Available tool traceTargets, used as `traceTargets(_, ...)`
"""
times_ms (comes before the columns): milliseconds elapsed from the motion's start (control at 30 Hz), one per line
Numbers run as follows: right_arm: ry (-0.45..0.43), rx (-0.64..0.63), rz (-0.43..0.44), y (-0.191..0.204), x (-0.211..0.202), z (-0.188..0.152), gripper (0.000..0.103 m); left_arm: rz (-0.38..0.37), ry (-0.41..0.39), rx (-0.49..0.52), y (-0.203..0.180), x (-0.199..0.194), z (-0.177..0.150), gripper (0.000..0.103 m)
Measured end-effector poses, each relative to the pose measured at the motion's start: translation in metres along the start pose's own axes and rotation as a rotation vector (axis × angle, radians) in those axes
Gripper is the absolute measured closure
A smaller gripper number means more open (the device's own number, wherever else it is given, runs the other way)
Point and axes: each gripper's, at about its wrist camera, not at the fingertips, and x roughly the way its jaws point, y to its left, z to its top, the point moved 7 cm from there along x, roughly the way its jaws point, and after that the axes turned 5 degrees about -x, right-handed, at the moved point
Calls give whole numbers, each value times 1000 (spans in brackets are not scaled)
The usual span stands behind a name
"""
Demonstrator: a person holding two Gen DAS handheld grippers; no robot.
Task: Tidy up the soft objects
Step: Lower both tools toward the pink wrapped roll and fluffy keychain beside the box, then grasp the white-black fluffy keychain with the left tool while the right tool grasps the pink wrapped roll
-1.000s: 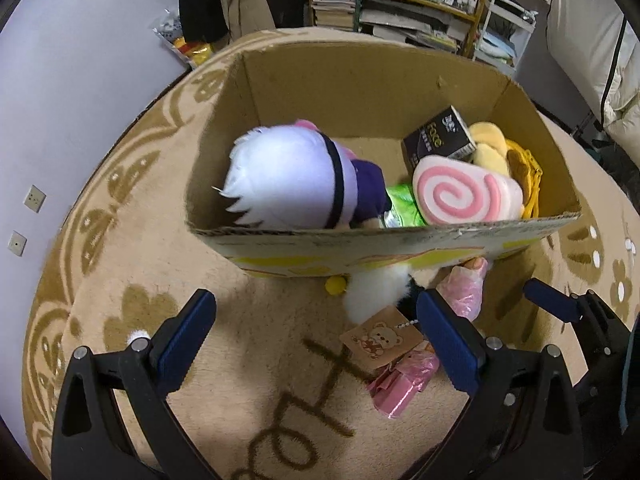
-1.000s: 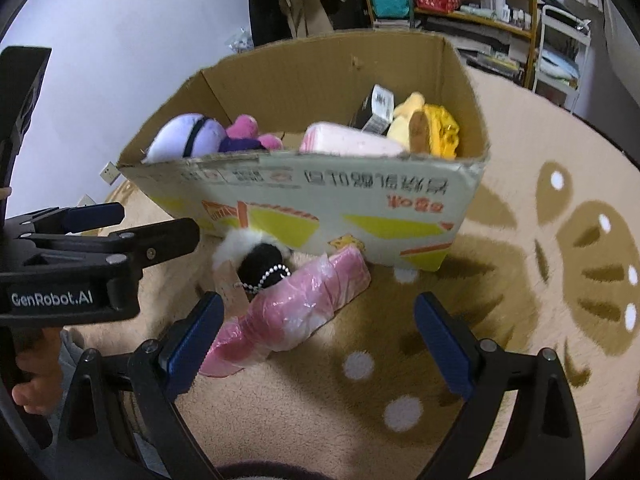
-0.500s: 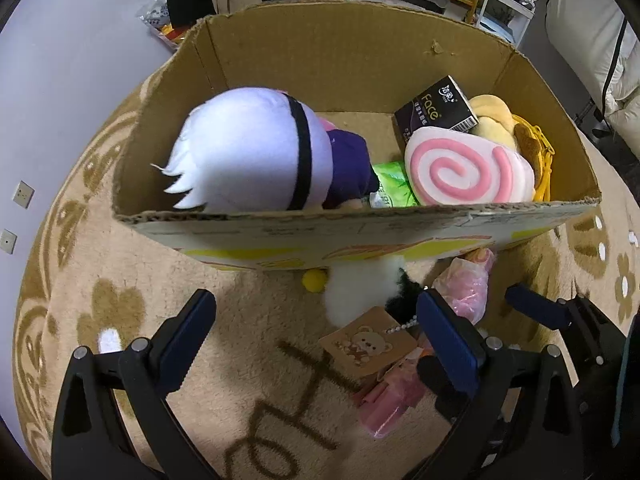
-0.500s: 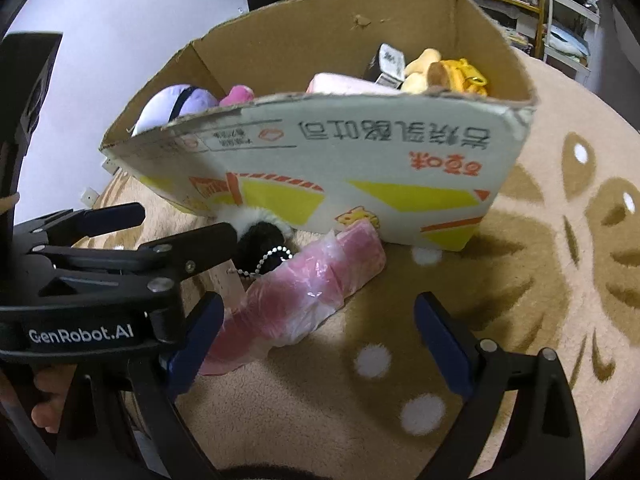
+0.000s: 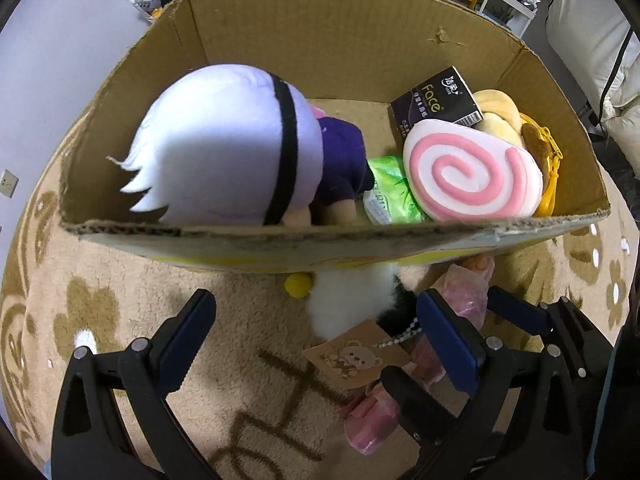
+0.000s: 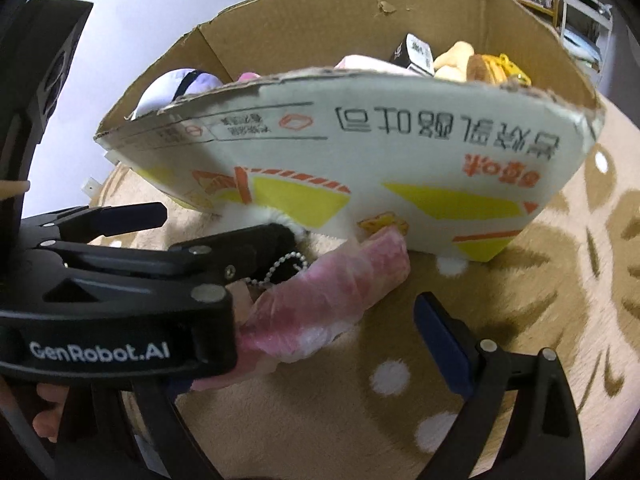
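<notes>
open left gripper point(image 5: 320, 344) near, perhaps touching, plush point(image 5: 348, 300)

Pink wrapped roll point(image 6: 328, 300) and white-black plush point(image 5: 352, 304) lie against filled carton point(image 6: 360, 168).

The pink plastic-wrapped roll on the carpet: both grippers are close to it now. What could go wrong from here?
1. The left gripper and right gripper, both open, crowd the pink roll and may collide.
2. The furry toy's bead chain lies against the roll, so lifting one may drag the other.
3. The cardboard box leans over both items and could be knocked.
</notes>
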Motion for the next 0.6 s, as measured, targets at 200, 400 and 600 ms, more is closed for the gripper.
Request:
traceTargets(200,22,27,16,-6,4,-4,3,5,19,-5,1,12,5,3)
traceTargets(400,42,30,21,-6,4,-4,3,3,34,-1,7,21,5,3)
traceTargets(600,70,32,31,-8,2,-4,3,4,31,35,1,27,9,3)
